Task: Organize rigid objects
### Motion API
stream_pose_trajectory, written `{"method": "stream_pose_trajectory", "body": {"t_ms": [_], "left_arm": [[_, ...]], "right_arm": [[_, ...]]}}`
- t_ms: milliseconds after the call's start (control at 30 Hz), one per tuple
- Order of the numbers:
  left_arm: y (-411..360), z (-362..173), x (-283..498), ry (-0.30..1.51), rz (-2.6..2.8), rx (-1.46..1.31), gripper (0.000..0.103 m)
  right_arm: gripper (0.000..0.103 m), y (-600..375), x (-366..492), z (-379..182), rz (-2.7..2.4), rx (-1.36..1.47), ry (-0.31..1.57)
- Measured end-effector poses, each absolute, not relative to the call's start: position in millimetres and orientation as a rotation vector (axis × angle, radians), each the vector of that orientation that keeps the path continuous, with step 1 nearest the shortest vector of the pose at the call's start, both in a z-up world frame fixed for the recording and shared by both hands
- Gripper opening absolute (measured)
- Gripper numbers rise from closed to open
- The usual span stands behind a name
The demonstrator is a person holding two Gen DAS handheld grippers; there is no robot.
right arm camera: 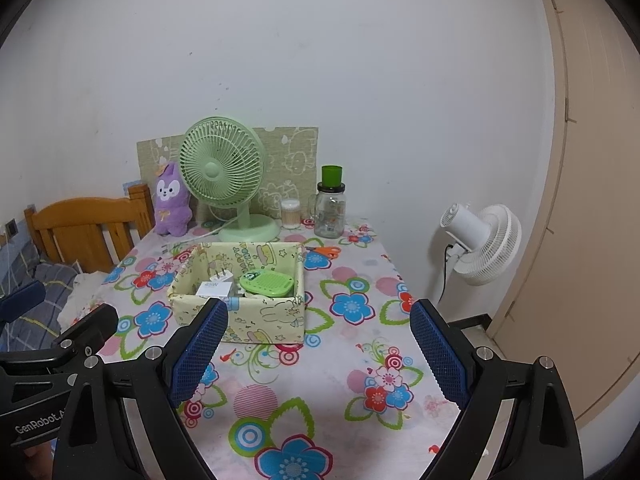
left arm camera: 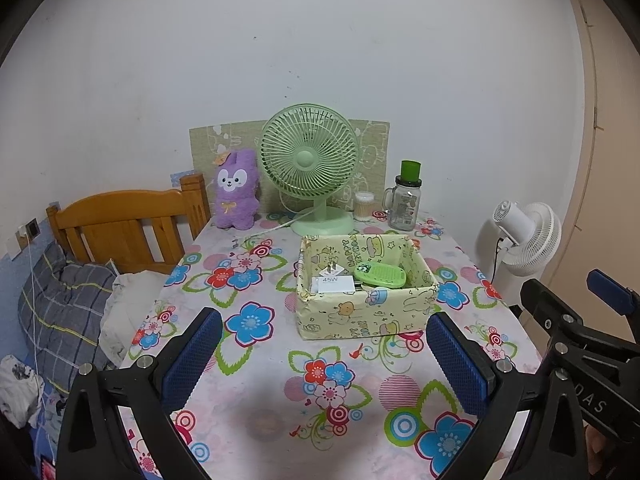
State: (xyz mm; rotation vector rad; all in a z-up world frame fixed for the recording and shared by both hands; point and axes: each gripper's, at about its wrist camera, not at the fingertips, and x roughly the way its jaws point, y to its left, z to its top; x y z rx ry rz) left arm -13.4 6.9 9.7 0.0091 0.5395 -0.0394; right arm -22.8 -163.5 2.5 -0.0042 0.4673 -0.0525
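A pale yellow cartoon-print box (left arm camera: 360,314) (right arm camera: 272,316) stands in the middle of the flowered tablecloth (left arm camera: 280,400) (right arm camera: 320,400). Inside it lie a white 45W charger (left arm camera: 332,282) (right arm camera: 214,289), a white plug (left arm camera: 331,269) and a green perforated gadget (left arm camera: 380,274) (right arm camera: 268,282). Orange-handled scissors (right arm camera: 326,251) lie on the cloth behind the box's right corner. My left gripper (left arm camera: 326,360) hovers open in front of the box with nothing between its blue pads. My right gripper (right arm camera: 320,348) is open too, empty, just right of the left one.
Along the back edge stand a purple plush (left arm camera: 236,188), a green desk fan (left arm camera: 308,160), a cotton-swab tub (left arm camera: 364,206) and a glass jar with a green lid (left arm camera: 404,204). A wooden bed headboard (left arm camera: 120,224) borders the left; a white floor fan (right arm camera: 484,240) stands right.
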Motion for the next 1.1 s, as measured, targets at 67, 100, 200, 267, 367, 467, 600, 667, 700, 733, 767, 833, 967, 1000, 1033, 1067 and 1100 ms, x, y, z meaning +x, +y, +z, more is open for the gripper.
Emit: {"method": "stream_pose_trajectory", "body": {"t_ms": [67,100,200,267,367,467,600,667,700,733,767,833,967,1000,1033,1067,1100], "left_arm": [[6.4,9.4,-13.4,0.538,-0.035,0.01,0.103],[6.4,8.8,-13.4,0.539,-0.035,0.01,0.103],[5.9,8.4,-14.0,0.542,-0.036,0.012,0.103],[5.8,8.2,-14.3,0.539,-0.035,0.013,0.103],[7.6,7.1,-13.9,0.546,-0.043,0.012,0.103],[8.2,6.4,-13.4,0.55,-0.042,0.019,0.103],[5.2,7.1,-13.5,0.541,-0.034,0.033,0.103],[4.4,7.2,-13.6,0.539,-0.034,0.037,0.103],[4.4,7.3,-13.4,0.538,-0.036,0.037,0.103],[4.4,7.3,-13.1,0.538,-0.037,0.037,0.103],[4.7,7.4,-12.6,0.539,-0.038,0.036,0.103],[5.5,7.4,-11.5,0.541,-0.041,0.036,0.103],[5.7,7.2,-11.0,0.542,-0.04,0.036,0.103],[5.8,7.3,-10.9,0.542,-0.041,0.036,0.103],[6.1,7.1,-10.4,0.543,-0.042,0.035,0.103],[5.9,7.2,-10.7,0.542,-0.042,0.034,0.103],[5.9,6.9,-10.5,0.543,-0.043,0.033,0.103]], "right_arm": [[0.094,-163.6,-22.7,2.9,-0.052,-0.003,0.468],[0.094,-163.4,-22.8,2.9,-0.051,-0.003,0.467],[0.094,-163.6,-23.0,2.9,-0.05,0.001,0.469],[0.094,-164.1,-22.1,2.7,-0.049,0.009,0.474],[0.094,-163.2,-21.3,2.1,-0.048,0.01,0.475],[0.094,-163.2,-20.7,1.9,-0.047,0.008,0.478],[0.094,-162.9,-20.1,1.5,-0.049,0.007,0.478],[0.094,-163.4,-19.1,1.3,-0.051,0.009,0.478],[0.094,-164.1,-19.1,0.8,-0.052,0.009,0.478],[0.094,-164.1,-18.9,0.8,-0.053,0.009,0.476],[0.094,-164.3,-18.8,0.8,-0.055,0.009,0.475],[0.094,-164.7,-17.8,0.5,-0.057,0.009,0.476],[0.094,-164.9,-18.0,-0.2,-0.057,0.009,0.476],[0.094,-164.9,-18.0,-0.1,-0.057,0.008,0.476],[0.094,-164.7,-17.5,-0.3,-0.057,0.008,0.478],[0.094,-164.7,-17.5,-0.6,-0.057,0.008,0.478],[0.094,-164.7,-17.2,-0.6,-0.058,0.008,0.478]]}}
